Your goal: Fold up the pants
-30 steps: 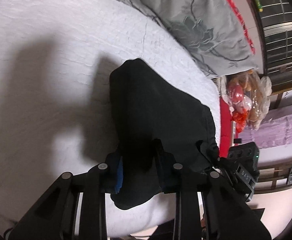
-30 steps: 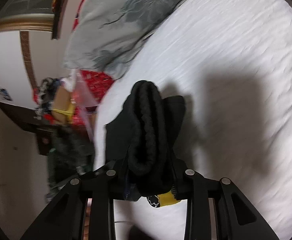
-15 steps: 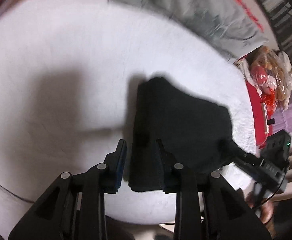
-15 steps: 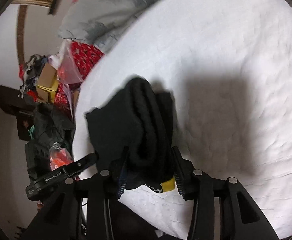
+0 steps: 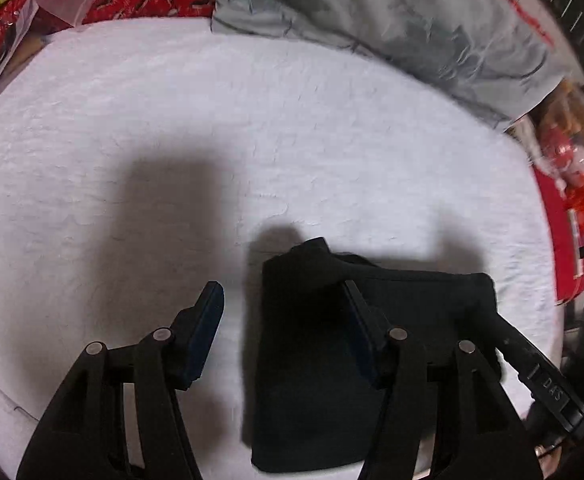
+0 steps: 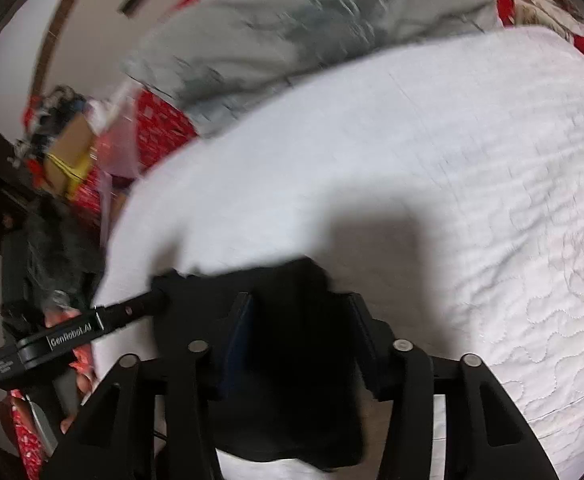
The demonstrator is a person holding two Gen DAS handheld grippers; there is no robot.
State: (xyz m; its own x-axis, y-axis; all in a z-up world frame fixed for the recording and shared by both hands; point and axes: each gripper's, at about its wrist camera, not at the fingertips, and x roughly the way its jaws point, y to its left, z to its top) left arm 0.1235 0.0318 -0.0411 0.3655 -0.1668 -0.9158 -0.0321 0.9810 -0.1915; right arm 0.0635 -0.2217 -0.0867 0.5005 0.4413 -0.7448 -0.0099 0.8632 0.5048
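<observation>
While the left hand-held gripper (image 5: 284, 320) gapes, the right hand-held gripper (image 6: 299, 320) straddles folded black pants (image 6: 292, 380), grip unclear

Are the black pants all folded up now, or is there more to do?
Nearly done. The black pants lie as a small folded bundle on the white bed. The left gripper is open. The right gripper straddles the bundle; whether it grips is unclear. What's left looks like pulling away.
</observation>
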